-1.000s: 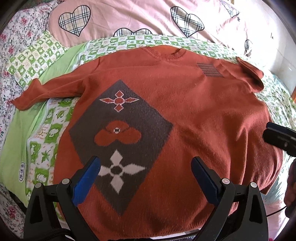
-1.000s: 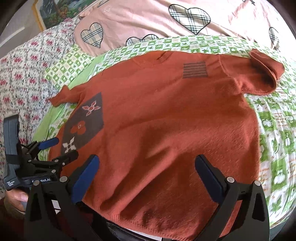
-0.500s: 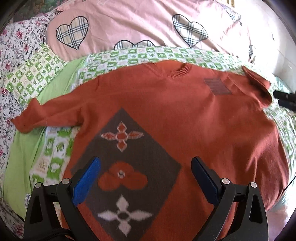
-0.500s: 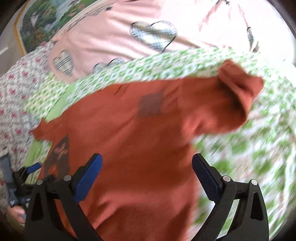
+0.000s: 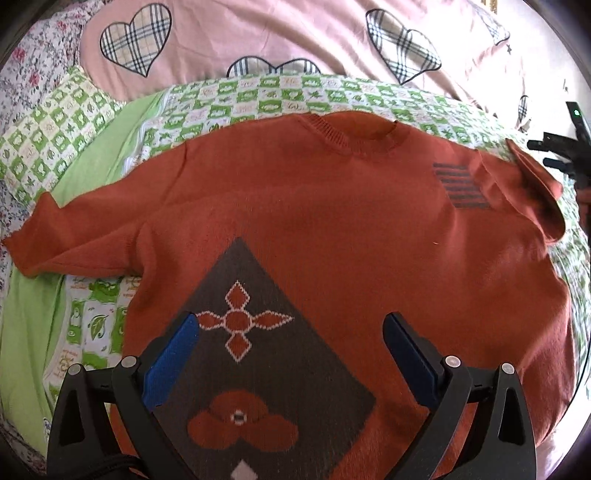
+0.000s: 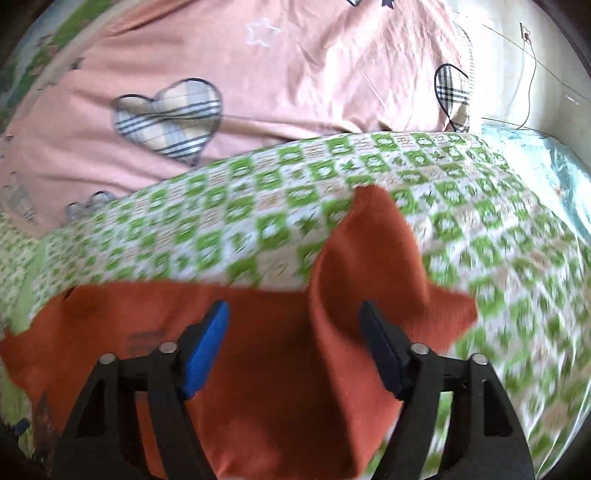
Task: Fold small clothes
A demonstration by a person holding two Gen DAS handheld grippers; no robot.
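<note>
No readable writing shows on the orange sweater (image 5: 332,229) spread across the bed (image 5: 258,99). The left tool (image 5: 291,354) hangs released above its brown diamond panel (image 5: 266,354). The right tool (image 6: 295,343), jaws just closing but gripping nothing, straddles the folded sleeve (image 6: 369,258).

No words, brand names or numbers are showing legibly in either view. The green-and-white checked bedcover (image 5: 280,99) is carrying small printed squares with faint markings, some looking like script, but they are coming through too small and blurred to read. The orange sweater (image 5: 332,229) is bearing only knitted motifs: a dark striped patch toward the right of the frame and a dark diamond with a cross flower at lower centre, neither of them lettering. The pink duvet (image 5: 277,33) along the top is showing plaid hearts and small stars, no writing.
</note>
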